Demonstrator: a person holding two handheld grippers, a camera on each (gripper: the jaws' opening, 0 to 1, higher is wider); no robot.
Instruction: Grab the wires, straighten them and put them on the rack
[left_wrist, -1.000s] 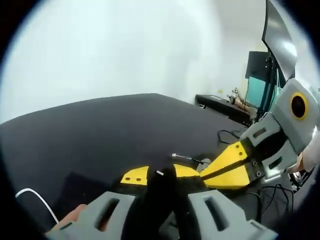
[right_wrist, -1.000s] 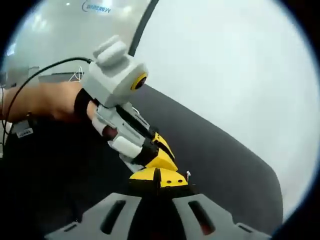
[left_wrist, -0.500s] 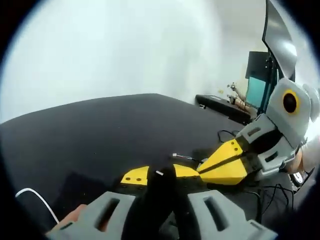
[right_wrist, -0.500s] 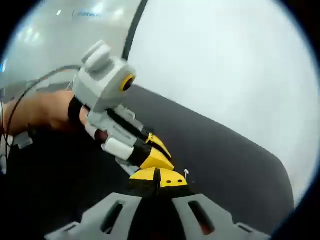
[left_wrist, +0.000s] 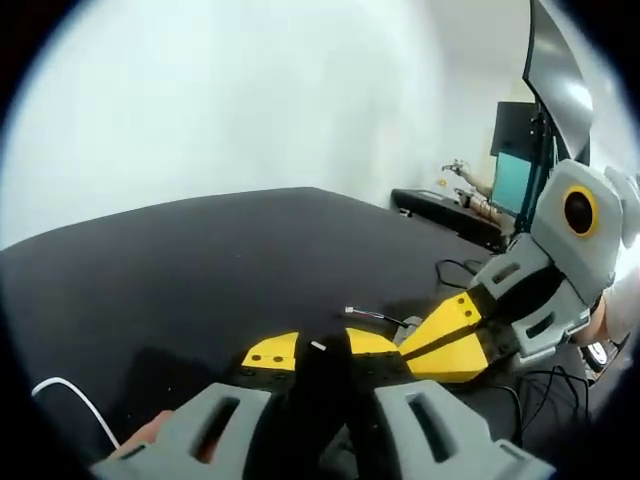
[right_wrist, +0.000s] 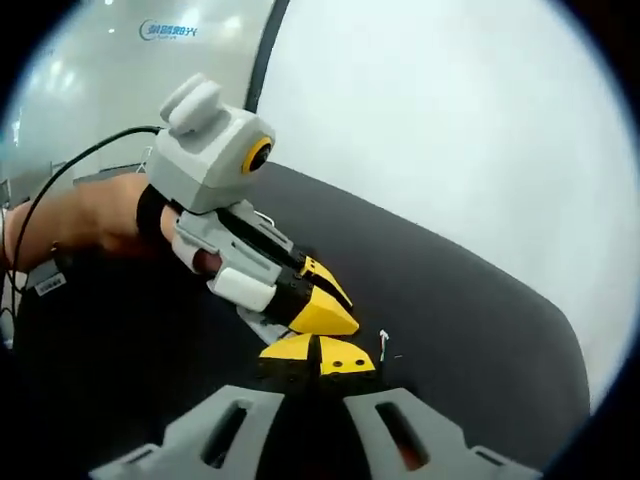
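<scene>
My left gripper (left_wrist: 308, 352) is shut, and a thin wire's white tip (left_wrist: 318, 346) pokes up from its yellow jaws. From the right, my right gripper (left_wrist: 408, 350) reaches in shut, tips almost touching the left ones. A thin dark wire (left_wrist: 375, 317) with a small plug end runs over the black table (left_wrist: 200, 260) just behind both tips. In the right gripper view my right gripper (right_wrist: 320, 352) is shut. The left gripper (right_wrist: 352, 326) sits just above it, and a white wire end (right_wrist: 383, 343) sticks out beside the tips. How the wire is pinched is hidden.
A white cable (left_wrist: 75, 393) curls at the table's near left. More dark cables (left_wrist: 455, 270) lie at the far right. Beyond the edge stand a monitor (left_wrist: 512, 170) and a bench. A person's forearm (right_wrist: 80, 215) holds the left gripper.
The right gripper has dipped slightly lower beside the left one. In the right gripper view the picture has shifted and the left gripper's tips now sit a little apart from mine.
</scene>
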